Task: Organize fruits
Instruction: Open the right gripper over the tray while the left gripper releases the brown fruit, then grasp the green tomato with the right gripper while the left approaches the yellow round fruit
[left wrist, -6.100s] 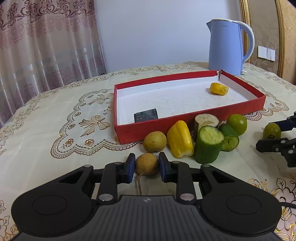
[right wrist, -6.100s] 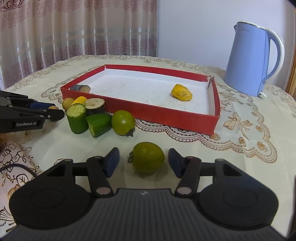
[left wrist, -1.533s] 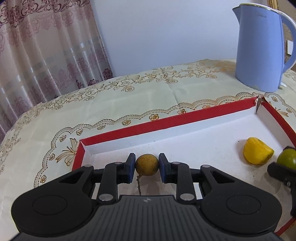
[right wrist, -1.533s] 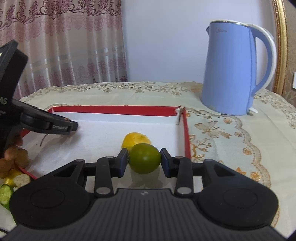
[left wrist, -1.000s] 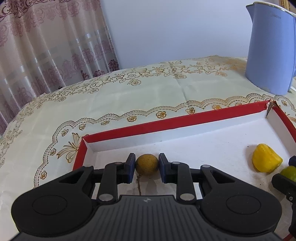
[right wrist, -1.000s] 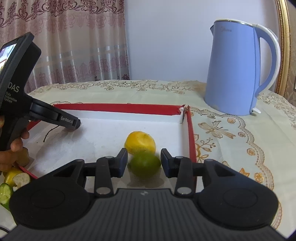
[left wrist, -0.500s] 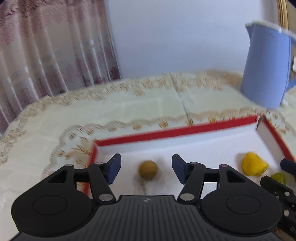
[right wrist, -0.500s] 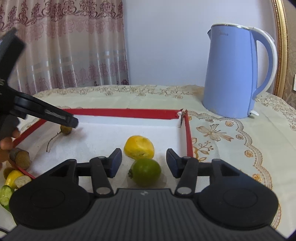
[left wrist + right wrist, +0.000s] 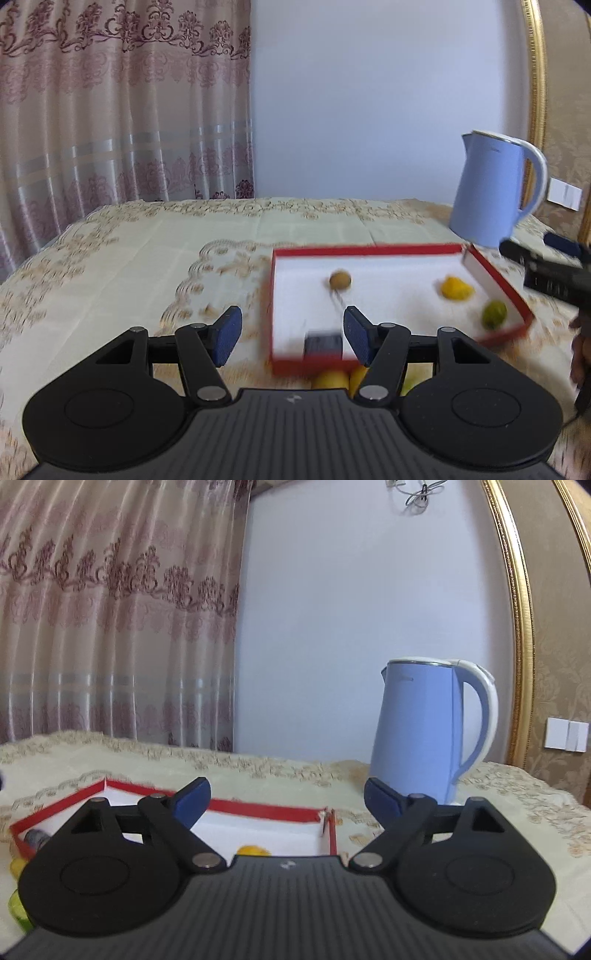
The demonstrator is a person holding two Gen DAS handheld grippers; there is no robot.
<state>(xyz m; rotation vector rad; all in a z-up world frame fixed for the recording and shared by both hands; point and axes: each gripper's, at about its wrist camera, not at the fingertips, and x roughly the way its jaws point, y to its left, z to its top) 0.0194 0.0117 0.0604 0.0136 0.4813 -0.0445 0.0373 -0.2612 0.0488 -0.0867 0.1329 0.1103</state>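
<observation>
Left gripper (image 9: 291,338): jaws apart with nothing between the pads; it hangs above the near left corner of the tray, and the view is blurred.
Right gripper (image 9: 286,799): jaws have just been opening and now stand wide apart, empty; its black body also shows at the right edge of the left wrist view.
Red tray (image 9: 369,249): shallow, white inside, resting on the tabletop (image 9: 147,251) with its right end near the kettle.
Brown round fruit (image 9: 340,280): lies in the tray toward its far left part, a thin stem trailing toward the near side.
Yellow fruit (image 9: 456,288): lies in the tray toward the right wall.
Green fruit (image 9: 494,314): lies in the tray's near right corner, just beside the yellow fruit.
Dark block (image 9: 323,341): sits inside the tray against its near wall; its kind cannot be told.
Loose pieces (image 9: 332,378): yellow and green items lie on the tabletop just outside the tray's near wall, partly hidden by the left gripper.
Blue kettle (image 9: 417,731): upright on the tabletop beyond the tray's right end.
Curtain (image 9: 122,110): hangs behind the tabletop on the left.
</observation>
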